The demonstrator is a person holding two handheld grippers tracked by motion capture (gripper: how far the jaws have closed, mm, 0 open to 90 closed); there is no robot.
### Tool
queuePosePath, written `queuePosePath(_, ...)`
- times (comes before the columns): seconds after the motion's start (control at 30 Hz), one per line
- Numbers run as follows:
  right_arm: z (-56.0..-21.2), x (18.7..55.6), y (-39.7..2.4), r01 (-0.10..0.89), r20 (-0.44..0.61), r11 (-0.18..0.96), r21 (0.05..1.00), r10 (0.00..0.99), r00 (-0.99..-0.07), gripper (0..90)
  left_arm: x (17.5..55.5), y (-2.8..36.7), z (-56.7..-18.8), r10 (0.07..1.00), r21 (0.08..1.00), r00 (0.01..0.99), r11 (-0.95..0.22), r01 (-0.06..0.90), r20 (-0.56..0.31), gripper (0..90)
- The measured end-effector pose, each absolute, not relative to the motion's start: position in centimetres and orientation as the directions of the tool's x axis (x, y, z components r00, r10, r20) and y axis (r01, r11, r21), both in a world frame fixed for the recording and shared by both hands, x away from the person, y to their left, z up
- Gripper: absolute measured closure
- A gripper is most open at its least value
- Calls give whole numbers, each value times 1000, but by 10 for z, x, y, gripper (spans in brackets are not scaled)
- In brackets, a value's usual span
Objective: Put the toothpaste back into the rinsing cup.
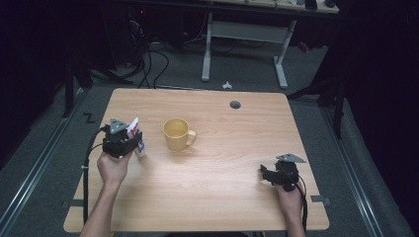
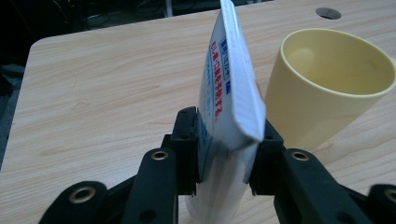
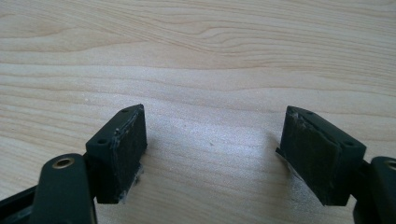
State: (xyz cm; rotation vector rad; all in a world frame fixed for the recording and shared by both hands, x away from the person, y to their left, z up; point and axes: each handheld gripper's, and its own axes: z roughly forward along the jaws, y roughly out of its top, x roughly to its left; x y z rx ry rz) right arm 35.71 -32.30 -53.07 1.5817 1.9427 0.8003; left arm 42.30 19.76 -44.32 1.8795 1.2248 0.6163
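You had a wooden table [image 1: 222,197] with a round hole [image 1: 235,104], and a white desk frame [image 1: 244,37] behind it.

I was working in a lab: a bare wooden bench [image 1: 232,197] stood on grey carpet [image 1: 247,69], loose cables [image 1: 148,61] trailing past a white-framed desk [image 1: 247,32] amid darkness.

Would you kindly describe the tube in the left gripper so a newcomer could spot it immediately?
On the light wooden table, look left of the pale yellow mug, where the left gripper is shut on it. The white squeeze tube stands upright, crimped end up, the one item with red and blue print.
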Motion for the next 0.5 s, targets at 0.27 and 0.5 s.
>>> queuePosePath(0.27, -531, 357, -323, 683, -19, 150, 715, 981, -195, 229, 419, 197, -440, 897, 824, 439, -215, 525, -46, 688)
queuePosePath(0.5, -531, 357, -323, 683, -19, 150, 715, 981, -195, 229, 416, 196, -438, 891, 824, 451, -220, 523, -48, 688)
